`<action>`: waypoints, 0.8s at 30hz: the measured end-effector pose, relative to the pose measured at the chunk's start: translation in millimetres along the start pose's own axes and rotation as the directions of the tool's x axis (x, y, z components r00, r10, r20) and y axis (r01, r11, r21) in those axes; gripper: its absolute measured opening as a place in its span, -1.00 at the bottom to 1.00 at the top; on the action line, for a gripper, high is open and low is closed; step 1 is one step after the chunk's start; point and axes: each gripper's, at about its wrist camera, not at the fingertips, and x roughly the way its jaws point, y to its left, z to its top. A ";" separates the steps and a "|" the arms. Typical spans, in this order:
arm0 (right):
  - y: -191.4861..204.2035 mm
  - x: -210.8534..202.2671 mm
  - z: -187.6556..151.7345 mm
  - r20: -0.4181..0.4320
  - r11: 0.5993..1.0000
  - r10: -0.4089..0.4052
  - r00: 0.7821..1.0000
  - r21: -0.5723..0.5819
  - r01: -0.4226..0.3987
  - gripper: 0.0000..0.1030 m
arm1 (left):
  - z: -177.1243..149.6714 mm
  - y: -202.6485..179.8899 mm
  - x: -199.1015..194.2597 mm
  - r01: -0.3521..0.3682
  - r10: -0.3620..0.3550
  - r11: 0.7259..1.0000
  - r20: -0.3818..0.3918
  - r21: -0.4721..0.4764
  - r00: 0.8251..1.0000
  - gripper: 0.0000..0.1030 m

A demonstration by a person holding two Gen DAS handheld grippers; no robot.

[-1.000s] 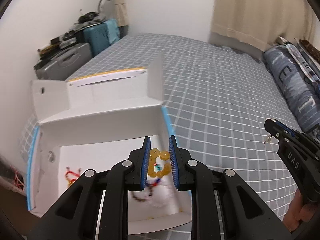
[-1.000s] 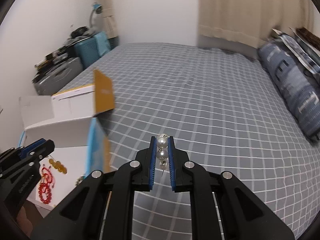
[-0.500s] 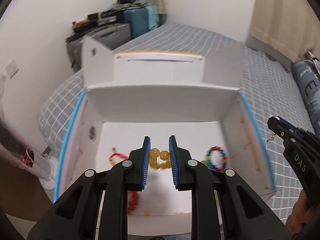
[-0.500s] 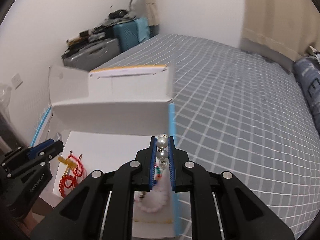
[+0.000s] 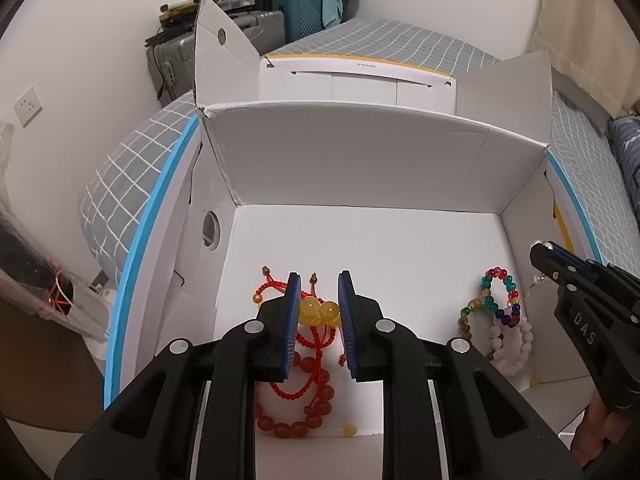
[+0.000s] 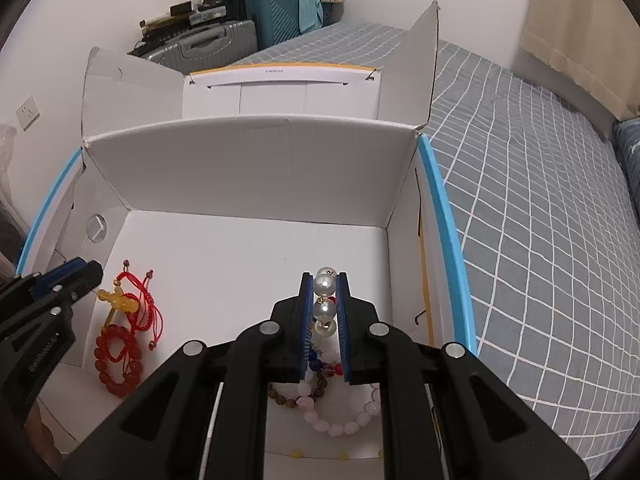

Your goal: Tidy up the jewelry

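My left gripper (image 5: 319, 283) is shut on an amber bead string (image 5: 320, 310) and hangs over the left side of the open white box (image 5: 360, 160). From the right wrist view the left gripper (image 6: 90, 274) shows the amber bead string (image 6: 118, 300) dangling just above a red bead bracelet (image 6: 118, 364). My right gripper (image 6: 324, 280) is shut on a short pearl string (image 6: 324, 300), above the box's right side. A pink bead bracelet (image 6: 340, 426) and a multicoloured bracelet (image 5: 496, 292) lie below it.
The box has blue-edged sides and raised flaps (image 6: 424, 60). It sits on a bed with a grey checked sheet (image 6: 540, 240). Suitcases (image 5: 280, 12) are stacked by the wall behind. A person's hand (image 5: 596, 432) holds the right gripper (image 5: 540, 254).
Both grippers have swung left from over the bed to over the box and come down toward its floor. Each keeps its grip on its beads.
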 end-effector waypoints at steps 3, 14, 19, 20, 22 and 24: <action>-0.6 -1.5 0.5 0.001 1.000 0.005 1.000 0.003 -0.005 -0.61 | 1.4 4.0 -1.0 -0.005 0.005 1.000 0.007 -0.015 1.000 -0.59; -3.6 -80.0 -10.2 0.184 0.999 -0.004 0.983 0.042 -0.004 0.85 | -18.9 19.5 -69.5 -0.026 0.035 0.998 0.172 -0.051 0.984 0.75; -0.3 -121.4 -31.9 0.252 0.999 -0.028 0.967 0.047 0.017 0.85 | -46.0 24.3 -103.2 -0.031 0.040 0.999 0.240 -0.044 0.970 0.89; 2.1 -129.7 -38.4 0.263 0.999 -0.032 0.964 0.040 0.022 0.85 | -49.9 25.4 -106.5 -0.024 0.034 0.999 0.242 -0.044 0.970 0.89; 6.0 -139.3 -48.2 0.277 0.999 -0.031 0.960 0.034 0.023 0.86 | -61.6 27.1 -114.4 -0.006 0.015 0.999 0.247 -0.037 0.969 0.89; 8.6 -147.9 -61.1 0.283 0.999 -0.031 0.959 0.030 0.024 0.86 | -71.2 29.6 -119.2 0.001 0.007 1.000 0.246 -0.031 0.969 0.89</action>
